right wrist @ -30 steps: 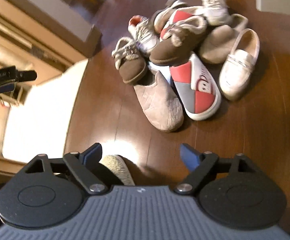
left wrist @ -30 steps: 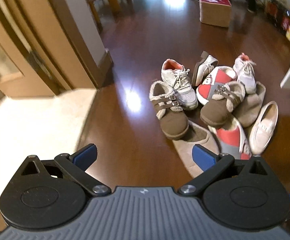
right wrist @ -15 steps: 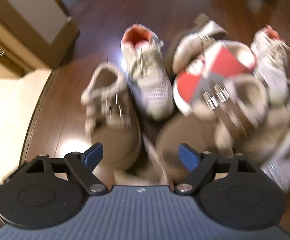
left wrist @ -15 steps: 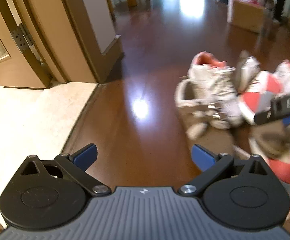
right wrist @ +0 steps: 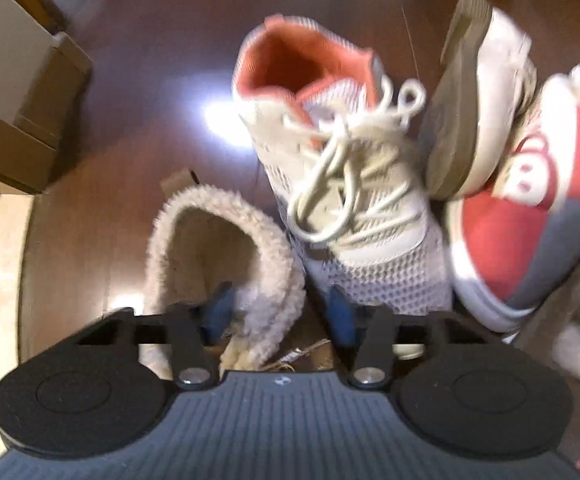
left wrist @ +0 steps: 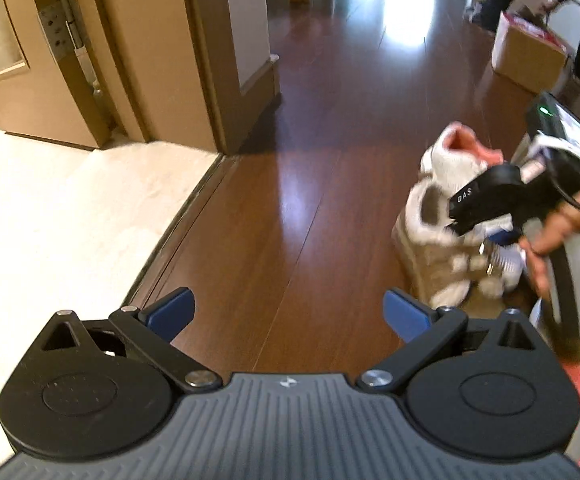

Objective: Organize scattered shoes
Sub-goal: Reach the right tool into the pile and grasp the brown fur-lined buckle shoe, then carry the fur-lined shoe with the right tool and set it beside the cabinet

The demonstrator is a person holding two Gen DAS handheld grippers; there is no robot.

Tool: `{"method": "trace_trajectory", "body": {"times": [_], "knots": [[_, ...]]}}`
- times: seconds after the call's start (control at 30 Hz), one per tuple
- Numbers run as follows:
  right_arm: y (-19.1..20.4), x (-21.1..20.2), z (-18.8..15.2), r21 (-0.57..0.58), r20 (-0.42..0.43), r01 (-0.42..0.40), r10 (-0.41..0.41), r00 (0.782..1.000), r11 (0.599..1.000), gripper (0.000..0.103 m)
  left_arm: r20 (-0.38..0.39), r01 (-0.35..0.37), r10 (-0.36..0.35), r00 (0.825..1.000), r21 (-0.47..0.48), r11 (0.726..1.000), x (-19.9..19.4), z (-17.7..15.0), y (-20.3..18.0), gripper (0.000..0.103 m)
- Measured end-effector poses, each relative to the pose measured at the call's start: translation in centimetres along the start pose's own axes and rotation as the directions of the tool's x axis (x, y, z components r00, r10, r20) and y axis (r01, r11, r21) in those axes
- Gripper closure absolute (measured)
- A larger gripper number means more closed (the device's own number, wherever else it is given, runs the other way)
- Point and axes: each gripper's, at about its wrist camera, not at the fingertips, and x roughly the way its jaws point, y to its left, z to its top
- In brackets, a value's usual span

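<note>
Right claw [right wrist: 281, 312] is seen pinching the fleece collar of a brown boot [right wrist: 225, 248] in the heap; a lift clear is called for. Left claw [left wrist: 287, 312] is held spread over bare floor [left wrist: 273, 208].

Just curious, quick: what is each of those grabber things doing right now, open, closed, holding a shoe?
Left gripper: open, empty, over bare wood floor.
Right gripper: fingers straddle the fleece collar of the brown fleece-lined shoe; whether they are closed on it cannot be told.

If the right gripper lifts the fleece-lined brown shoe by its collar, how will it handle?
The fleece-lined brown shoe probably feels light. Its plush collar likely squashes between the right gripper fingers, so the grip may slip. Held by one side, it would probably tilt.
</note>
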Motion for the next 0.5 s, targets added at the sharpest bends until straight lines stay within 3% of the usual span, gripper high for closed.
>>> {"method": "trace_trajectory", "body": {"times": [0.13,0.23,0.43,0.5], "knots": [[-1.8,-5.2,-2.3,-0.009,0.052,-0.093,0.093,0.994,0.996,0.091,0.01,0.008,-0.008,1.0,-0.002,1.0,-1.3,-0.9,-0.3,0.001],[-3.2,-9.1,-4.0,-0.02,0.09,-0.162,0.163,0.983,0.987,0.092,0.009,0.047,-0.047,0.999,0.002,0.999,-3.3,-1.2,-1.1,0.001],[-6.8,-17.5,-7.7,-0.037,0.167,-0.278,0.28,0.945,0.96,0.094,0.092,0.11,-0.121,0.988,0.118,0.987,-10.8,-1.6,-5.4,0.001],[-10.9,-23.9,-10.9,-0.02,0.229,-0.288,0.285,0.931,0.957,0.094,0.117,0.154,-0.178,0.977,0.187,0.97,-14.0,-1.6,-8.4,0.001]]}}
